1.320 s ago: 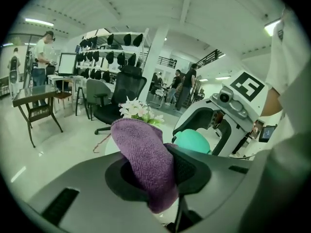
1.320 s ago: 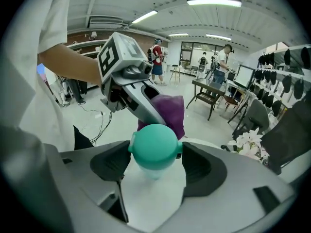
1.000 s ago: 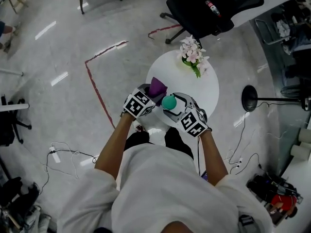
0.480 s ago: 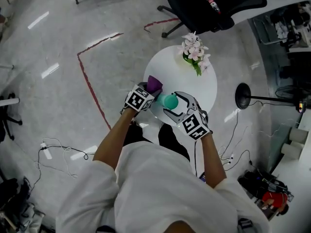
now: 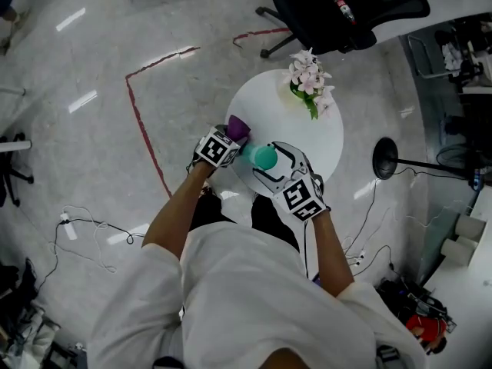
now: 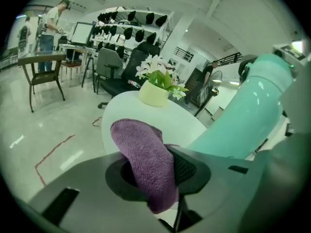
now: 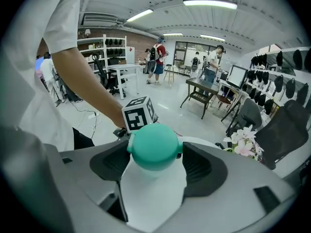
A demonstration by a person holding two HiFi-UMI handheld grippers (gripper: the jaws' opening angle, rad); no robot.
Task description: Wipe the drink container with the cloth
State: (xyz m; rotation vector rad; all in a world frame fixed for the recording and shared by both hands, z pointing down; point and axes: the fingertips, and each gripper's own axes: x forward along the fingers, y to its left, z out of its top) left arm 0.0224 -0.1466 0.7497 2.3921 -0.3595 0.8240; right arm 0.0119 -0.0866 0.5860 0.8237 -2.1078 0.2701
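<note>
The drink container is a pale teal bottle with a rounded teal cap [image 5: 265, 157] [image 7: 154, 147]. My right gripper [image 5: 270, 169] [image 7: 155, 168] is shut on it, and the bottle stands up between the two dark pads over the near edge of the round white table [image 5: 323, 141]. My left gripper [image 5: 233, 137] [image 6: 154, 171] is shut on a folded purple cloth [image 5: 237, 126] [image 6: 146, 164]. The cloth sits just left of the bottle; in the left gripper view the bottle's side [image 6: 243, 120] rises close at the right. Whether cloth and bottle touch I cannot tell.
A pot of pink and white flowers [image 5: 310, 81] [image 6: 156, 84] stands at the table's far side. A black office chair [image 5: 338, 10] is behind the table, a lamp base [image 5: 384, 157] and cables to the right. Red tape [image 5: 142, 114] marks the floor at left.
My left gripper has sunk with the cloth alongside the bottle and rolled a little. The right gripper and the bottle have stayed where they were.
</note>
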